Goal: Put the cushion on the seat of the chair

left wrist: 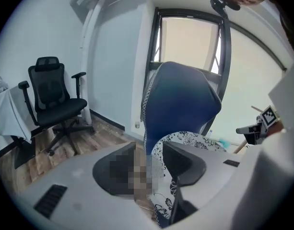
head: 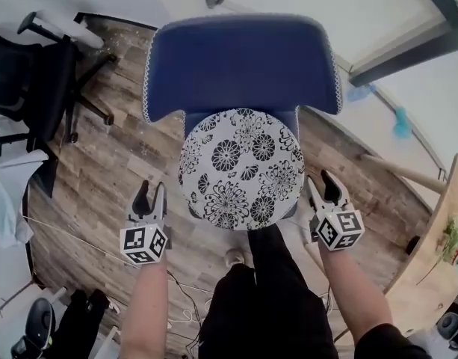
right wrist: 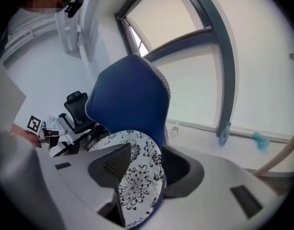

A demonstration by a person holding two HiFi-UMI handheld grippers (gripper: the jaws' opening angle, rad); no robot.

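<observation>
A round white cushion [head: 240, 167] with a black flower print lies flat on the seat of the blue chair [head: 240, 62], covering nearly all of it. My left gripper [head: 151, 193] hovers just off the cushion's left rim, apart from it. Off the right rim, also apart, is my right gripper [head: 324, 185]. In the left gripper view the cushion's edge [left wrist: 158, 152] shows through the gap of the open jaws, below the chair back [left wrist: 182, 99]. The right gripper view shows the cushion [right wrist: 139, 176] between wide-open jaws, with no pad pressing on it.
A black office chair [head: 34, 81] stands on the wooden floor at the far left, with a white cloth [head: 8, 200] near it. A wooden table [head: 438, 253] fills the right edge. The person's dark-trousered leg [head: 281, 298] is right in front of the chair. Cables lie on the floor.
</observation>
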